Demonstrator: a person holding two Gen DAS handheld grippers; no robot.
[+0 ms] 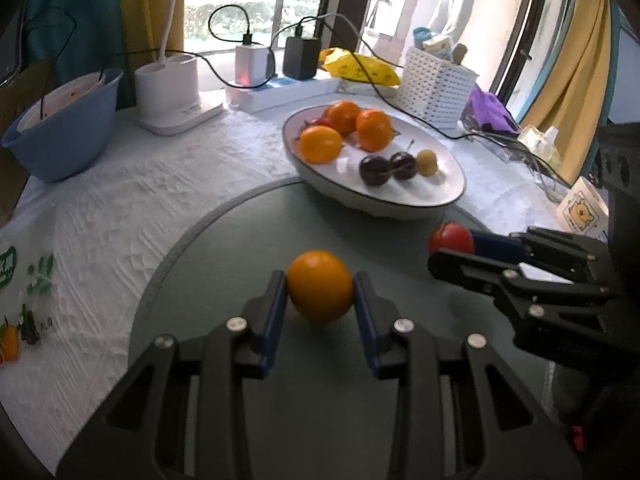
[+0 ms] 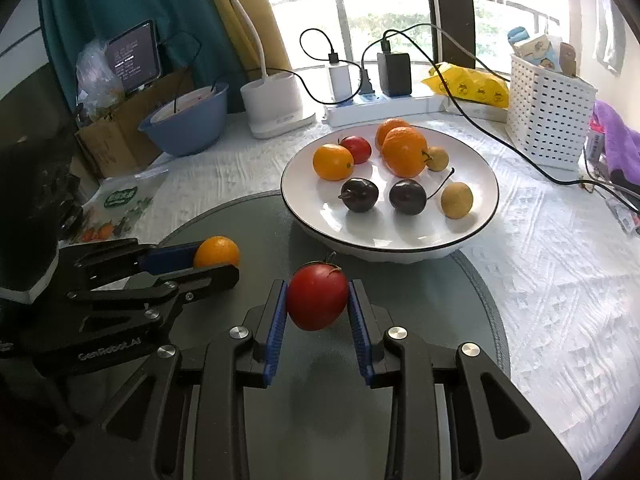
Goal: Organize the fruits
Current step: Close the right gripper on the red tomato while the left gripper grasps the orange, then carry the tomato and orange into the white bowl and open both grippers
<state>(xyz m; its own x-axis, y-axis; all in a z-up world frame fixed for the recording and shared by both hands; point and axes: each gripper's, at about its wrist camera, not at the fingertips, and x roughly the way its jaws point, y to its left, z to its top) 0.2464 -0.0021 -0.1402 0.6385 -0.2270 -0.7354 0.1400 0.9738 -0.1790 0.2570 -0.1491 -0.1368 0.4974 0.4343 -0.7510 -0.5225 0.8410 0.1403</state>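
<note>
Left hand-held gripper (image 1: pixel 320 284): we pinch an orange (image 1: pixel 320 285). Right hand-held gripper (image 2: pixel 317 298): red fruit (image 2: pixel 317 295). Risk: round skins slipping, rolling off the worktop (image 2: pixel 560 280).

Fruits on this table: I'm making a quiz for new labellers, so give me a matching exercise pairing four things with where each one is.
Things:
1. orange fruit
2. red fruit
3. two dark cherries
4. blue bowl

Places:
A. lying in the white plate
B. between the pads of the right tool
C. on the white cloth beside the lamp base
D. between the pads of the left tool

Pairs: 1-D, 2-B, 3-A, 4-C
</note>
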